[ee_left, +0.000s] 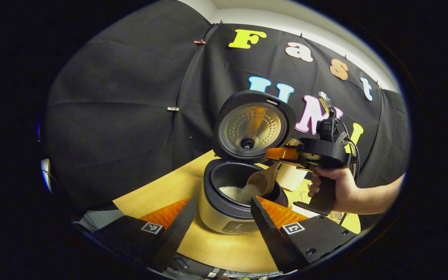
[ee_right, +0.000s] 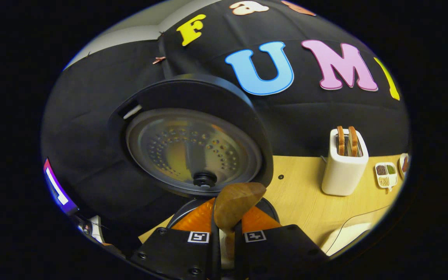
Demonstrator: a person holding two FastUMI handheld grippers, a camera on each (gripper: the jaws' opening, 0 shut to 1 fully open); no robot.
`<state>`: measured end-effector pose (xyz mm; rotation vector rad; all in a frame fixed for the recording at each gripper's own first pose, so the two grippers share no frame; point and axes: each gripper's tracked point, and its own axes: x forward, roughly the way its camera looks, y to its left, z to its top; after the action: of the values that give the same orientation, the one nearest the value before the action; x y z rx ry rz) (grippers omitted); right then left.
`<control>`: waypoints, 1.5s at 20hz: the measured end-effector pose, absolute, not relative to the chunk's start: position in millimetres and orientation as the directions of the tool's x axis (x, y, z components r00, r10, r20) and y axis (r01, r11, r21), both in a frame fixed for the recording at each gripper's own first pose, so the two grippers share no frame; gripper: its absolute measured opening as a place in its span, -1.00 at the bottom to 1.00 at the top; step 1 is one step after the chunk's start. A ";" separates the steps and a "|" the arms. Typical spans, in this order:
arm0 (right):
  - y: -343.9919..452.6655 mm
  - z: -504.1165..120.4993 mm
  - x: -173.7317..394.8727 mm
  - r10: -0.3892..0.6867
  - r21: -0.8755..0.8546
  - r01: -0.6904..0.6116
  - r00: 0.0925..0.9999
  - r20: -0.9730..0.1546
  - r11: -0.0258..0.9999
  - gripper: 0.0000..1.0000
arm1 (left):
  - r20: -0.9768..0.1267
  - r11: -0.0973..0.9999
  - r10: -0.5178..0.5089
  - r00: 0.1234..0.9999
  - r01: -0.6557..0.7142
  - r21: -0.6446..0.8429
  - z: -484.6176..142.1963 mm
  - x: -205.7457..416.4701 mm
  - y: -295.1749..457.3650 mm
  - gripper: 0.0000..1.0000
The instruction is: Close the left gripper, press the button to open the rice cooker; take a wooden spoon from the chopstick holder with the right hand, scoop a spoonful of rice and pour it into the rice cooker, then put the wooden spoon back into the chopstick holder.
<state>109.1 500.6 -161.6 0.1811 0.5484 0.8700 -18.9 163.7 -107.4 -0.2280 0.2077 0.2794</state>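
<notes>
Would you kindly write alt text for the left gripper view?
The right gripper, held in a hand, tips a wooden spoon of rice into the open rice cooker, lid raised, on a wooden table. The left gripper waits open in front.

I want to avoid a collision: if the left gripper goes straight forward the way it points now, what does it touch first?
Probably the rice cooker: its front wall sits between the open left gripper fingers, straight ahead. Depth is unclear.
</notes>
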 end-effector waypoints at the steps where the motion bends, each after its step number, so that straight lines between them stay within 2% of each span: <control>1: 504.3 -158.4 108.2 0.775 0.330 -0.707 0.513 -0.369 0.625 -0.74 | -0.231 0.935 0.250 0.940 -0.296 -0.194 -106.2 -18.2 166.0 0.91; 2: 508.6 -153.3 107.0 0.787 0.296 -0.738 0.505 -0.354 0.606 -0.64 | -0.228 0.936 0.249 0.941 -0.294 -0.194 -106.1 -17.8 167.9 0.91; 8: 525.8 -148.5 71.8 0.848 0.105 -0.877 0.413 -0.333 0.468 -0.65 | -0.210 0.938 0.291 0.933 -0.321 -0.131 -101.0 -20.0 199.4 0.91; 12: 528.4 -155.4 46.9 0.876 -0.042 -0.933 0.351 -0.329 0.358 -0.63 | -0.216 0.924 0.311 0.926 -0.347 -0.159 -104.4 -23.4 204.8 0.92; 13: 528.6 -156.5 41.9 0.881 -0.068 -0.939 0.339 -0.331 0.336 -0.64 | -0.218 0.922 0.314 0.924 -0.352 -0.163 -105.1 -24.3 203.6 0.84; 14: 529.2 -157.7 37.3 0.883 -0.078 -0.943 0.329 -0.335 0.322 -0.65 | -0.219 0.920 0.317 0.923 -0.356 -0.167 -106.3 -25.7 202.2 0.91; 15: 528.8 -158.3 33.9 0.883 -0.076 -0.945 0.324 -0.339 0.318 -0.65 | -0.220 0.918 0.318 0.922 -0.358 -0.170 -106.8 -25.8 200.5 0.84; 16: 529.1 -157.2 32.3 0.883 -0.072 -0.944 0.326 -0.338 0.321 -0.64 | -0.220 0.918 0.318 0.922 -0.357 -0.172 -106.7 -24.8 199.3 0.91; 20: 526.6 -139.2 44.1 0.880 -0.003 -0.924 0.366 -0.303 0.383 -0.64 | -0.217 0.923 0.309 0.926 -0.347 -0.165 -107.2 -22.9 197.0 0.91; 21: 523.4 -133.3 49.0 0.877 0.035 -0.913 0.380 -0.295 0.407 -0.65 | -0.213 0.925 0.307 0.927 -0.344 -0.161 -105.2 -21.4 196.8 0.84; 22: 519.5 -126.3 56.0 0.871 0.075 -0.896 0.400 -0.285 0.437 -0.65 | -0.209 0.927 0.306 0.929 -0.341 -0.157 -104.0 -20.0 196.1 0.91; 24: 506.7 -109.1 70.5 0.855 0.167 -0.853 0.444 -0.267 0.495 -0.64 | -0.200 0.930 0.301 0.932 -0.334 -0.153 -100.1 -16.3 193.2 0.84; 25: 498.6 -99.5 78.3 0.847 0.209 -0.830 0.465 -0.257 0.518 -0.64 | -0.198 0.932 0.298 0.934 -0.329 -0.151 -99.0 -14.4 190.5 0.91; 30: 434.7 -53.6 129.8 0.782 0.344 -0.706 0.592 -0.193 0.619 -0.64 | -0.195 0.946 0.264 0.945 -0.293 -0.139 -92.5 -5.4 165.6 0.91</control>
<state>129.8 434.7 -53.6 0.2420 0.3424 0.8749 -5.4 165.6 -92.5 -0.1675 0.1751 0.2856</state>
